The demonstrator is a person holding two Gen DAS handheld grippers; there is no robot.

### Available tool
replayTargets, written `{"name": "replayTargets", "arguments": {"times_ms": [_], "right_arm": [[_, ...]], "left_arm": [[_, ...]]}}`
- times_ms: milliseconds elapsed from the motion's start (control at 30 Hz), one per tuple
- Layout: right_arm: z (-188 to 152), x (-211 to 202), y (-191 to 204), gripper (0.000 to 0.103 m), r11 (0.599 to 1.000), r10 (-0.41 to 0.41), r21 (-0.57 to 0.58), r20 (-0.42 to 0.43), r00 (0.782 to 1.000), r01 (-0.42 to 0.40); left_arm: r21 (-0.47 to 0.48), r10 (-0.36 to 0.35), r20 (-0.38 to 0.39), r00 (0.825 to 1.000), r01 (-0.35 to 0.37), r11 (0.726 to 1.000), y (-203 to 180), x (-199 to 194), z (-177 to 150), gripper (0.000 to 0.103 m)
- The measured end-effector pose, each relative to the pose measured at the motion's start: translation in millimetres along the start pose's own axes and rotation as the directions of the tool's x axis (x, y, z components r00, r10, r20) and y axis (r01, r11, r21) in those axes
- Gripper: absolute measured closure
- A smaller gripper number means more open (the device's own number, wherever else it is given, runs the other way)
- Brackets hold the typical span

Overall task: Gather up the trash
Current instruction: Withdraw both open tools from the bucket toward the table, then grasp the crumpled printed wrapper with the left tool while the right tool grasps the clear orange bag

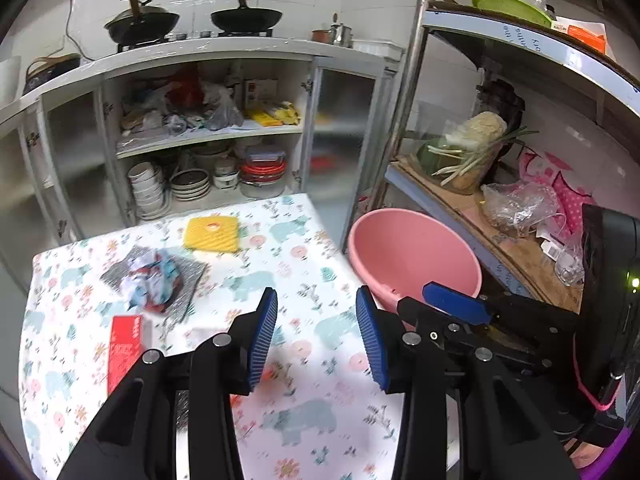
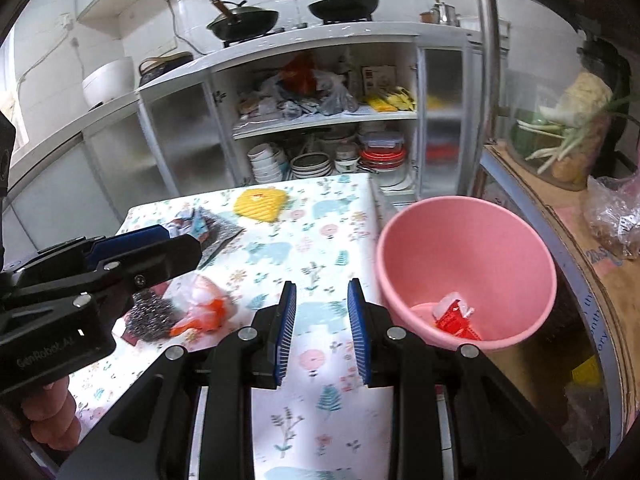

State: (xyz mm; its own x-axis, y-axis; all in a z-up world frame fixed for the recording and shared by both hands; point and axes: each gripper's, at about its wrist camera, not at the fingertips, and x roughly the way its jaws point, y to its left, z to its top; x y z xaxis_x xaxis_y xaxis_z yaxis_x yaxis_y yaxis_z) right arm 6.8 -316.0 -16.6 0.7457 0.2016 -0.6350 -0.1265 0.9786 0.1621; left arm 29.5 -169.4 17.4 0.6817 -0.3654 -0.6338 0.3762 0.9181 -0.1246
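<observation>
A pink bin [image 2: 464,248] stands at the right edge of the table; it also shows in the left wrist view [image 1: 412,252]. A red and white wrapper [image 2: 454,316] lies in its bottom. My left gripper [image 1: 316,336] is open and empty above the patterned tablecloth [image 1: 304,264]. My right gripper [image 2: 322,332] is open and empty, just left of the bin. On the table lie a crumpled blue-red-white wrapper [image 1: 154,280] on a grey mesh cloth [image 1: 188,280], a red packet [image 1: 126,346], an orange-white plastic wrapper [image 2: 204,306] and a steel scourer [image 2: 150,316].
A yellow square pad [image 1: 211,234] lies at the table's far side. An open cupboard [image 1: 208,136] with bowls and bags stands behind. A metal rack [image 1: 500,224] with vegetables and bags runs along the right. Woks sit on the stove [image 1: 192,20].
</observation>
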Motion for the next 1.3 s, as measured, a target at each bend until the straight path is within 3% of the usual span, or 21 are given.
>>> {"name": "replayTargets", "arguments": {"times_ms": [400,733,900,1100,1300], "right_arm": [[-16,-9,25,0.076,0.999,0.048,0.014,-0.035,0.998,-0.048],[-33,-42,30,0.075,0.998,0.060,0.019,-0.031,0.998,-0.059],[-36,-57,33,0.065,0.996,0.084,0.008,-0.015,0.996,-0.084],[-37,-51,40,0.065,0.993,0.117,-0.027,-0.035,0.992,-0.118],[-30,-21,54,0.065,0.981,0.180,-0.056,-0.099,0.979,-0.186]], "left_arm": [[-0.006,0.036,0.007,0.999,-0.036,0.999,13,-27,-22,0.063],[-0.052,0.081,0.005,0.997,-0.081,0.995,28,-60,-46,0.060],[-0.079,0.114,-0.003,0.993,-0.114,0.990,47,-82,-60,0.059],[-0.135,0.155,-0.006,0.988,-0.155,0.979,85,-96,-65,0.059],[-0.221,0.195,-0.034,0.980,-0.198,0.955,133,-87,-55,0.059]]}}
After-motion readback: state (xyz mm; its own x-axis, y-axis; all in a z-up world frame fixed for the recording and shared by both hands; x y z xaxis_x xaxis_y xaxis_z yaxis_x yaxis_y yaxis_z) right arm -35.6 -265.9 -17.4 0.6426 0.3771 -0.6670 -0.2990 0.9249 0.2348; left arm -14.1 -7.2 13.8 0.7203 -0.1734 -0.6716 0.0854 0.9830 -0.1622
